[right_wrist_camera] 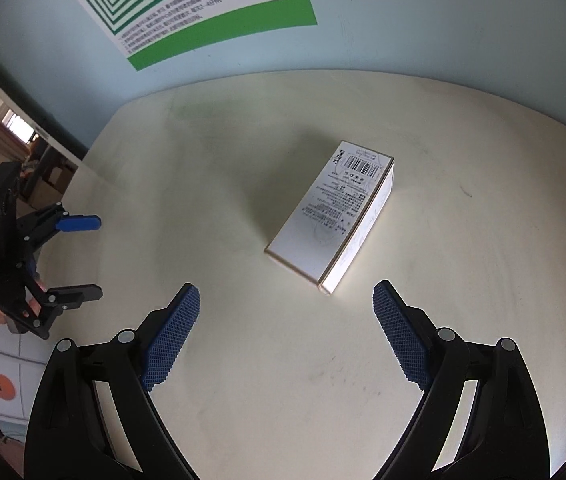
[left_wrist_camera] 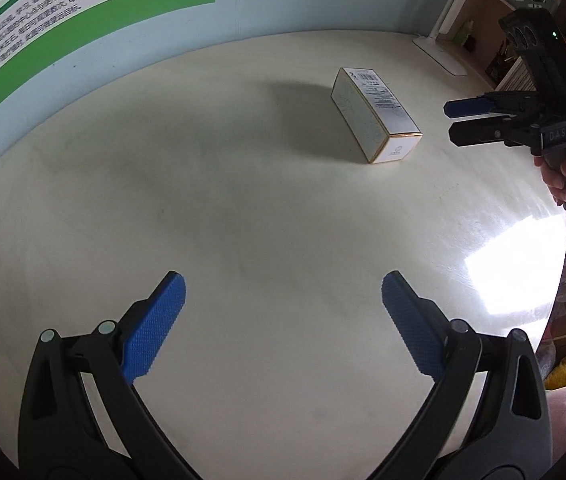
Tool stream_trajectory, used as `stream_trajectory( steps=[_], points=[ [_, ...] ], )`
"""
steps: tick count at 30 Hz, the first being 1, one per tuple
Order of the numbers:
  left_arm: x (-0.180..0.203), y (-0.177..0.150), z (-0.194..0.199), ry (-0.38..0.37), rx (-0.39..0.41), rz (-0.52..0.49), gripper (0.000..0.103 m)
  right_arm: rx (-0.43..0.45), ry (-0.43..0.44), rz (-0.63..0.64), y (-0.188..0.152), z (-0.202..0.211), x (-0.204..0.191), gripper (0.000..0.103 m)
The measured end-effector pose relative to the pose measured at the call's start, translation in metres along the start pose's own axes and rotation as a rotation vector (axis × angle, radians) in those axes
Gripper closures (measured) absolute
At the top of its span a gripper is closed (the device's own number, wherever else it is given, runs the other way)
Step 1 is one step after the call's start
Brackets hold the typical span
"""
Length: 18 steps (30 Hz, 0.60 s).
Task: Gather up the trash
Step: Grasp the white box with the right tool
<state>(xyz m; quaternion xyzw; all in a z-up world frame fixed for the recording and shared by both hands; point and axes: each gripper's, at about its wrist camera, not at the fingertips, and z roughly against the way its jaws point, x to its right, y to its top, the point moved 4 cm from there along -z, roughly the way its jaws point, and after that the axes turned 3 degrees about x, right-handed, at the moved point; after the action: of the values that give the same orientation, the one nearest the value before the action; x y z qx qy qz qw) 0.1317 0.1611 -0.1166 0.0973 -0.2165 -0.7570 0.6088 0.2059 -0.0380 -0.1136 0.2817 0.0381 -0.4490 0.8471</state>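
Trash to collect is a single small white cardboard box, lying flat on a pale cream table with its barcode and printed text facing up. It sits toward the far edge of the table, nearer the right side, well apart from the near edge, with nothing else beside it. No bin or bag appears in either view, so where the box should go cannot be told.

Right gripper hangs above the table near the box, its blue-padded fingers spread wide and holding nothing; the box's near end lies just ahead of the gap between them. Left gripper hovers over the bare middle of the table, also wide and empty, well apart from the box.

Judging by this, the task is at its start: approach before the first pick. The next move probably falls to the right gripper, which would need to advance and drop until its fingers straddle the box's narrow sides, turning slightly to match the box's slanted lie, then close.
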Motion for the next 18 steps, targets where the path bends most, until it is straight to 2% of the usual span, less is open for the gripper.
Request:
stream_trajectory(
  steps=[1, 7, 13, 15, 18],
  points=[
    [-0.003, 0.008, -0.007, -0.022, 0.009, -0.002, 0.007, -0.009, -0.004, -0.009, 0.006, -0.008, 0.003, 0.015],
    [-0.024, 0.04, -0.04, -0.044, 0.003, -0.045, 0.007, -0.057, -0.01, -0.038, 0.033, -0.046, 0.012, 0.015],
    [-0.04, 0.049, -0.06, -0.04, -0.006, -0.061, 0.007, -0.084, -0.048, -0.001, 0.046, -0.069, 0.011, 0.017],
    [-0.044, 0.047, -0.062, -0.037, -0.009, -0.051, 0.007, -0.1, -0.059, 0.023, 0.047, -0.075, 0.01, 0.028],
    [-0.046, 0.041, -0.061, -0.05, -0.01, -0.031, 0.007, -0.144, -0.073, 0.058, 0.045, -0.084, 0.008, 0.039]
  ],
)
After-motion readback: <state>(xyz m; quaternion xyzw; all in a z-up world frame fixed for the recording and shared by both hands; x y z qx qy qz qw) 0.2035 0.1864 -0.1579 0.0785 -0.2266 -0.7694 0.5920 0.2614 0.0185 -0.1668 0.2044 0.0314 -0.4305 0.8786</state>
